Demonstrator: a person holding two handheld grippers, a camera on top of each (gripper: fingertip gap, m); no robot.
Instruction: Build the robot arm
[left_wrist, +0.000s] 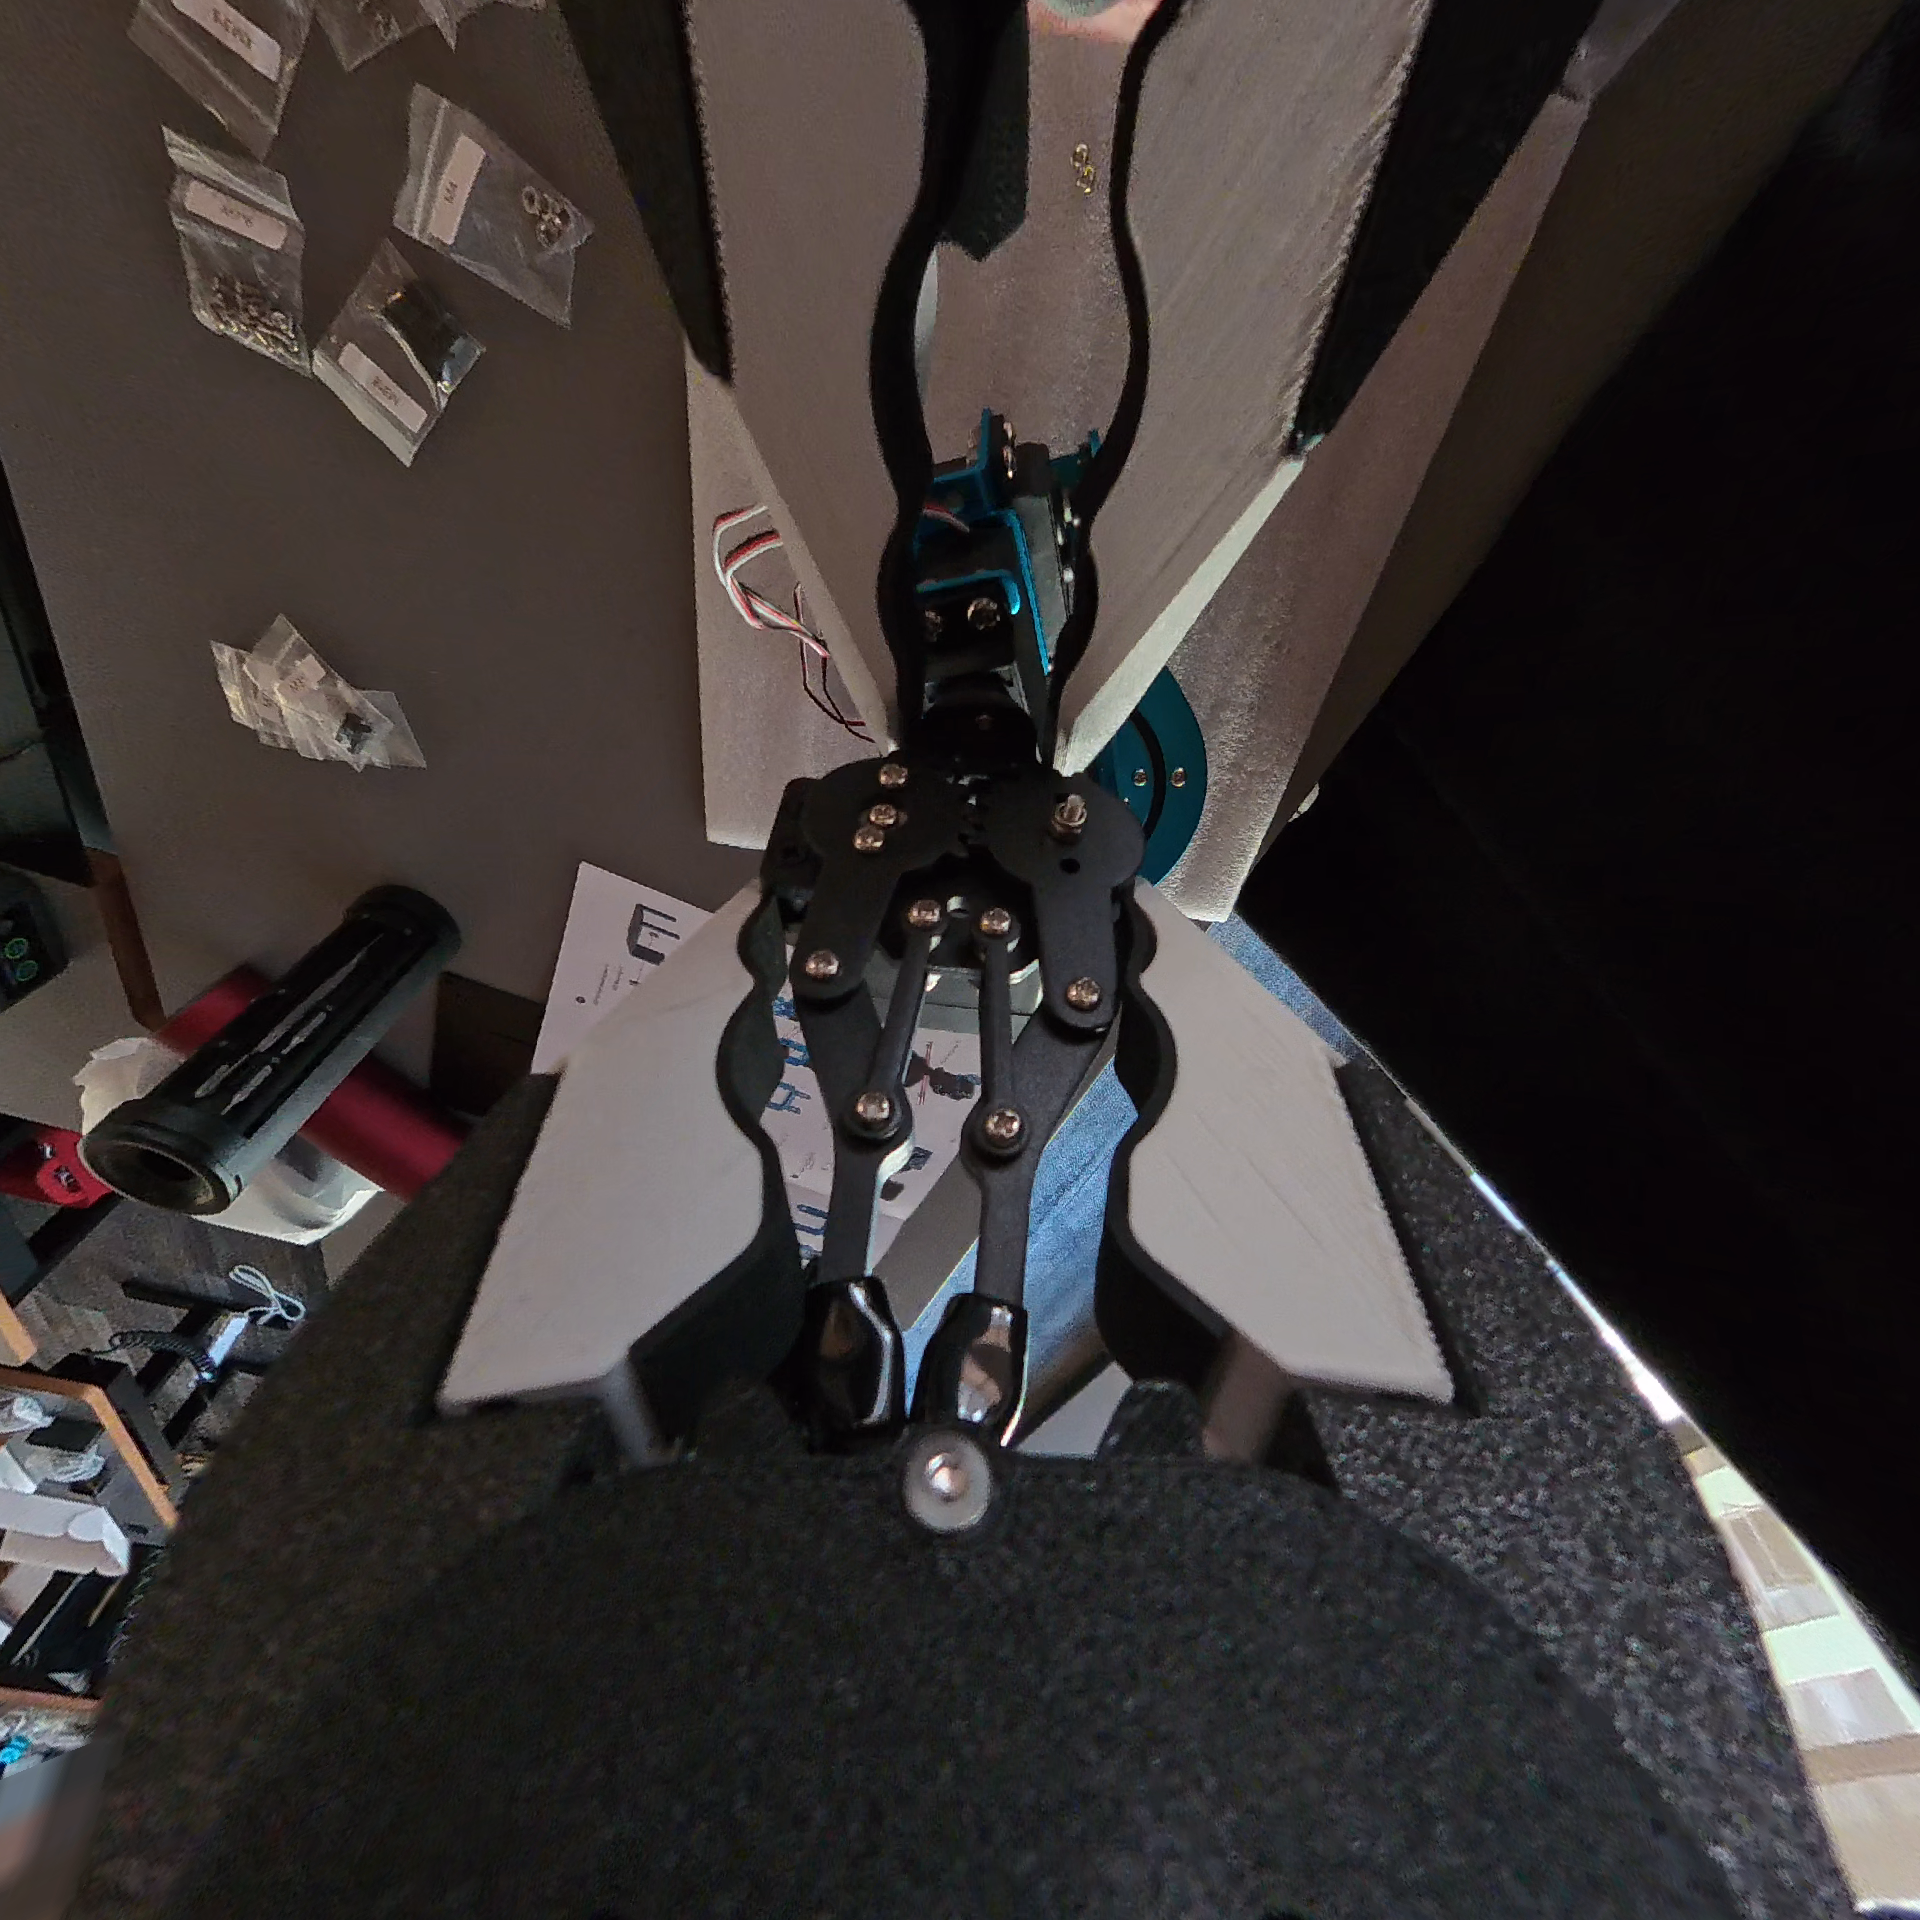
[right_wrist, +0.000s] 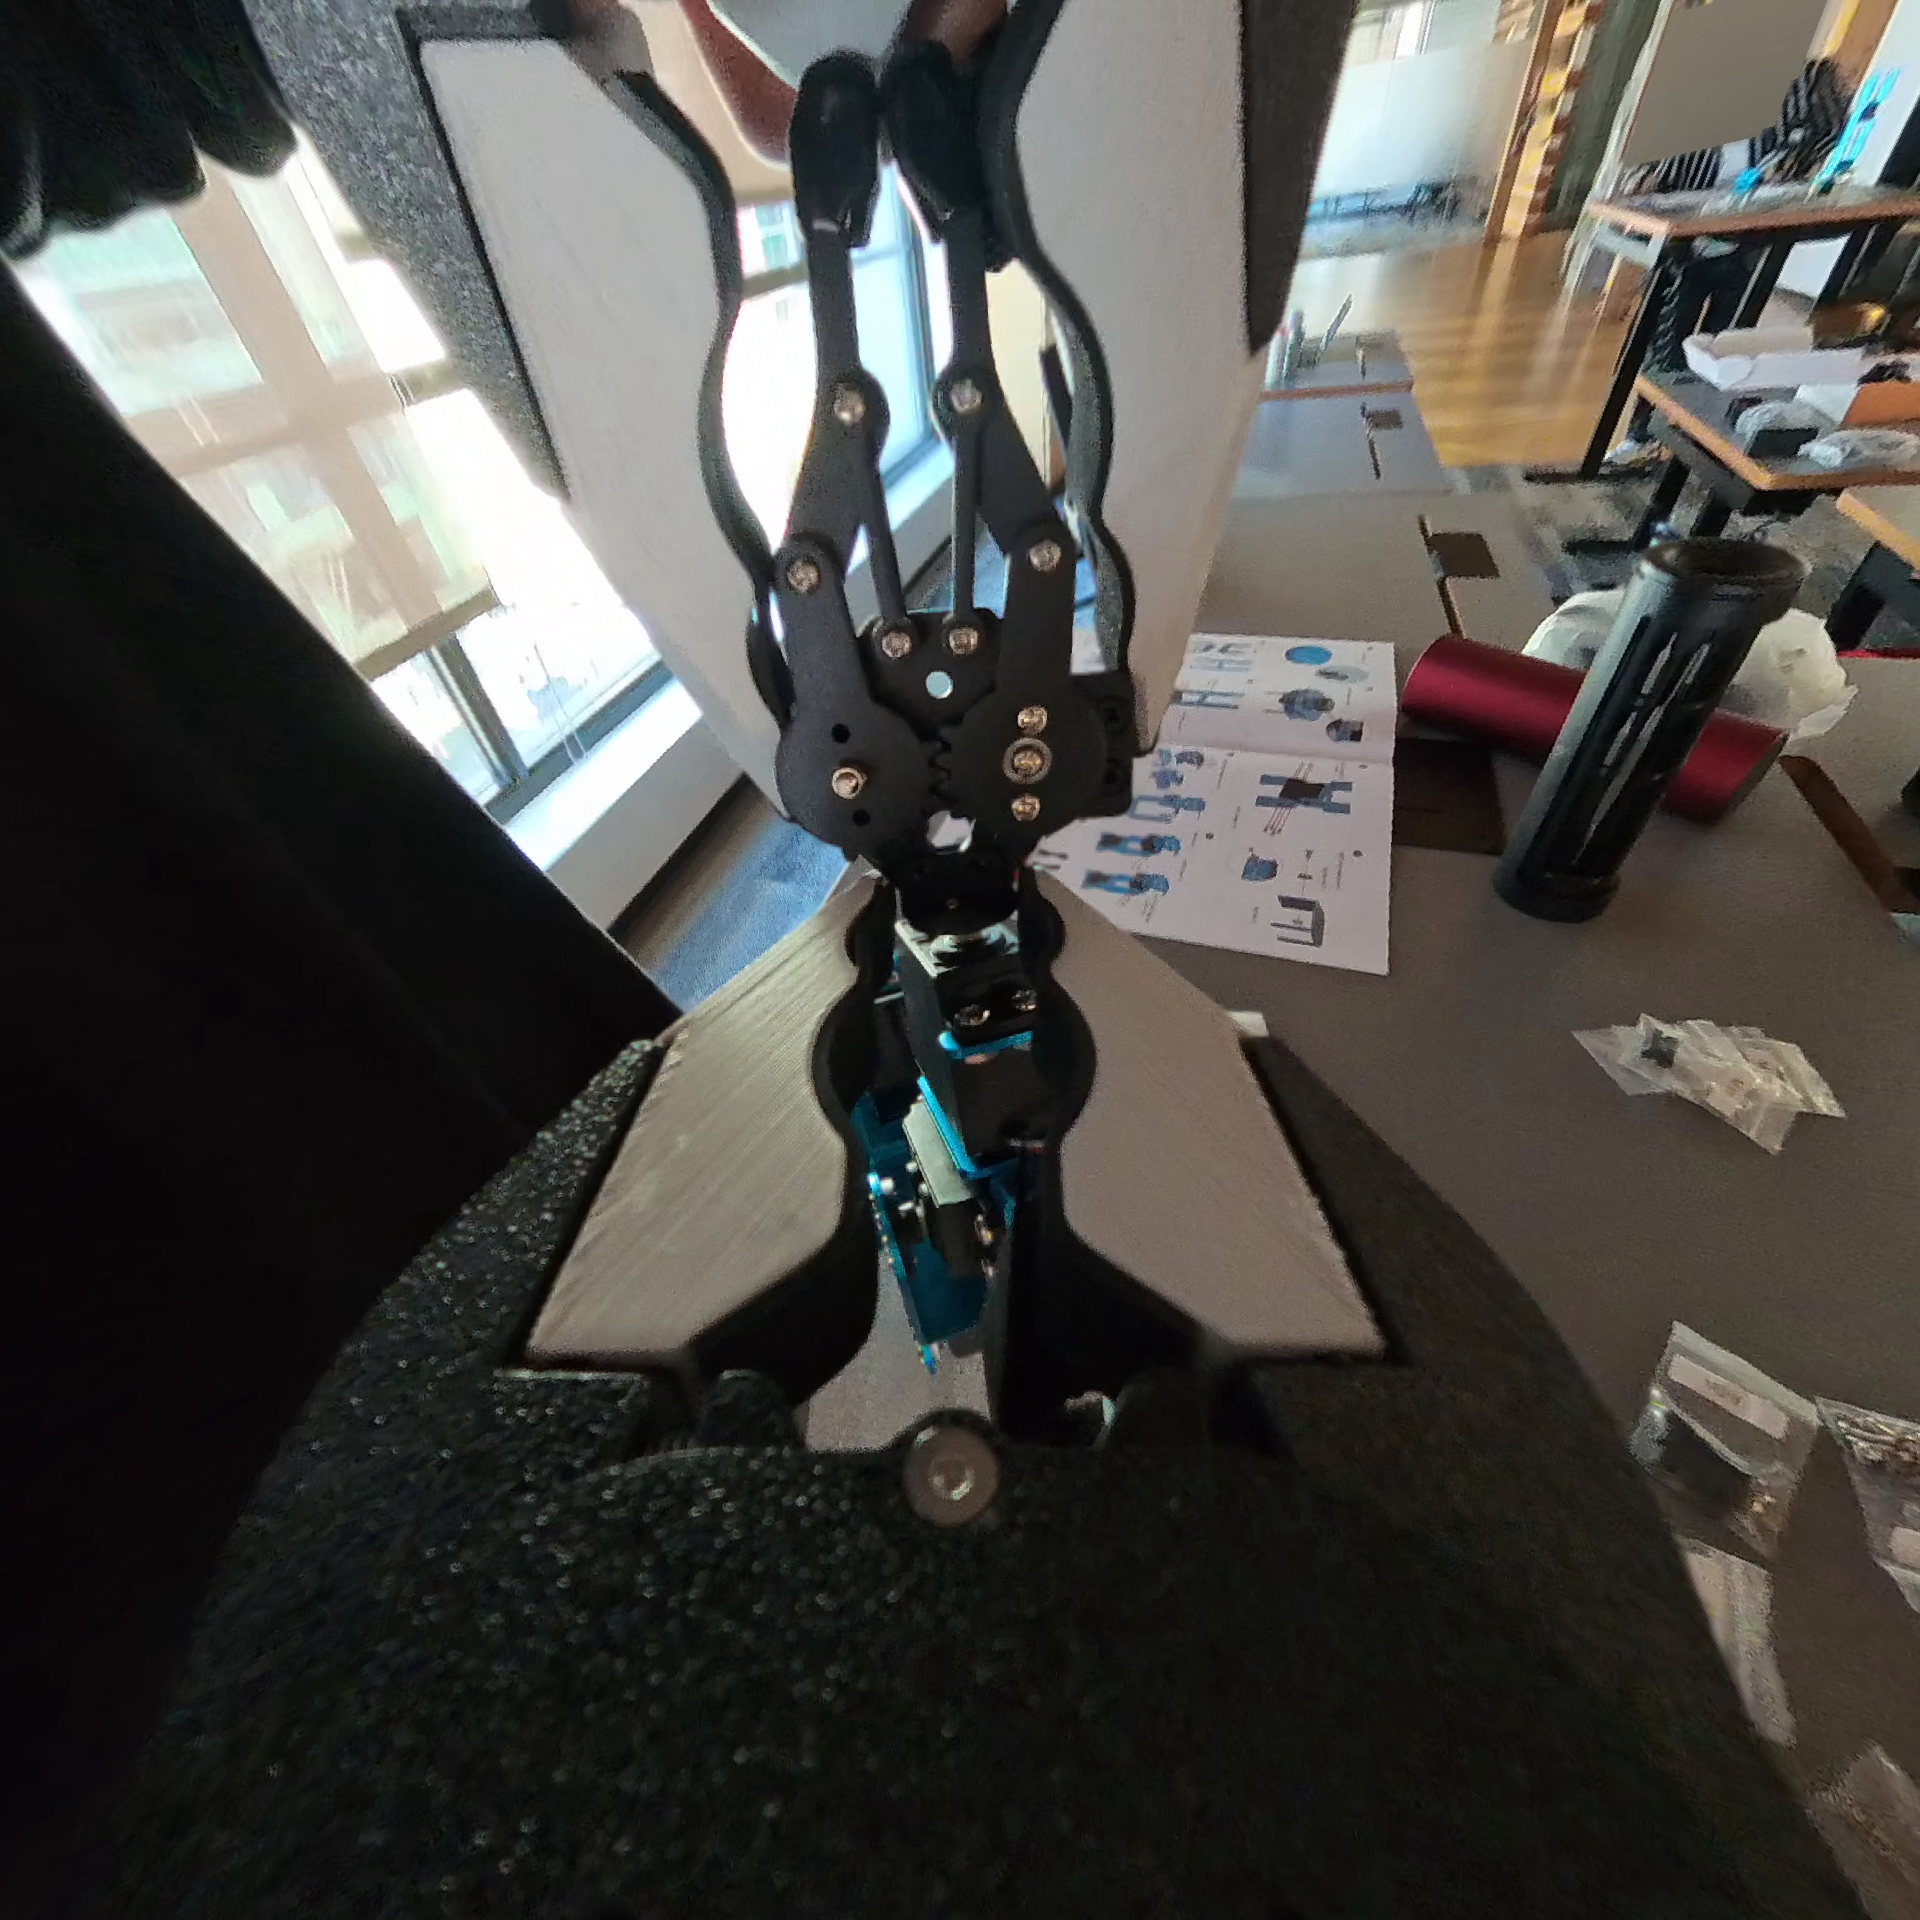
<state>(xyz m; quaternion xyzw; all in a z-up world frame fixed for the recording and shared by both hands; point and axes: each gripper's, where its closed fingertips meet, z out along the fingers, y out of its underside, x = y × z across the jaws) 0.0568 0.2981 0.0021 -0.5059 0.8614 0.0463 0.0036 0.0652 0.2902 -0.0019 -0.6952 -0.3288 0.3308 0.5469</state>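
Note:
A small robot-arm piece hangs between my two grippers above the grey table (right_wrist: 1455, 1195). One end of it is a black metal claw (left_wrist: 935, 1039) with screwed links and two closed tips. The other end is a blue servo bracket (left_wrist: 997, 561) with wires (left_wrist: 769, 603). My left gripper (left_wrist: 940, 914) is shut on the claw, its wavy black pads pressing both sides. My right gripper (right_wrist: 956, 904) is shut on the blue servo bracket (right_wrist: 935, 1174), with the claw (right_wrist: 935, 675) rising beyond it. Each gripper faces the other: the right one (left_wrist: 977, 717) shows far in the left wrist view, the left one (right_wrist: 956, 748) far in the right wrist view.
An open instruction sheet (right_wrist: 1268, 790) lies on the table. Beside it stand a black slotted cylinder (right_wrist: 1652, 717) and a red cylinder (right_wrist: 1558, 717). Small plastic bags of screws (left_wrist: 239, 249) (right_wrist: 1714, 1070) are scattered about. A blue round base (left_wrist: 1153, 769) lies on white foam. A person (right_wrist: 1766, 114) is at a far table. The grippers are tip to tip, or close to it. About 35 centimeters separates my left fingertips from the black slotted cylinder (right_wrist: 1652, 717). It is also in sight in the left wrist view (left_wrist: 272, 1041).

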